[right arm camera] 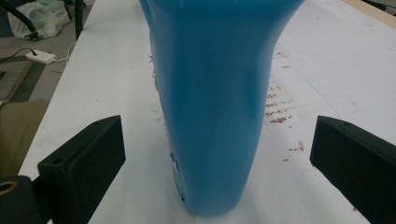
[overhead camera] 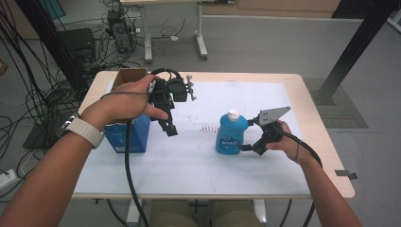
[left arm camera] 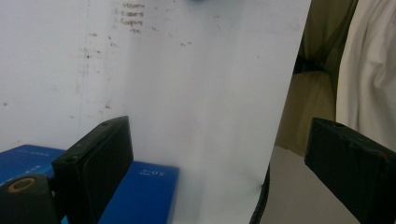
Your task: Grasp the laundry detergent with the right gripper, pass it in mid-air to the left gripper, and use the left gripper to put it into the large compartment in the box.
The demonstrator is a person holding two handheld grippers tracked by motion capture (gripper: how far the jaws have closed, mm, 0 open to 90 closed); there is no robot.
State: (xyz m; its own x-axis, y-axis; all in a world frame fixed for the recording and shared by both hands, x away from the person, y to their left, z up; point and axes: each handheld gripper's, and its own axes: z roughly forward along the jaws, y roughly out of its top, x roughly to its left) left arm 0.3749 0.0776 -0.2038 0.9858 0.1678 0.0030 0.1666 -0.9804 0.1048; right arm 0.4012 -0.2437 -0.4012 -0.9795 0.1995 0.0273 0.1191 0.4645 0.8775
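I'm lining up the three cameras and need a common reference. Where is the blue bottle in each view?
High view: the blue bottle stands right of centre on the white table, next to the right tongs.
Left gripper view: just a blue sliver at the top edge.
Right gripper view: centre, between the open jaws.
Shared landmark: the brown stains.
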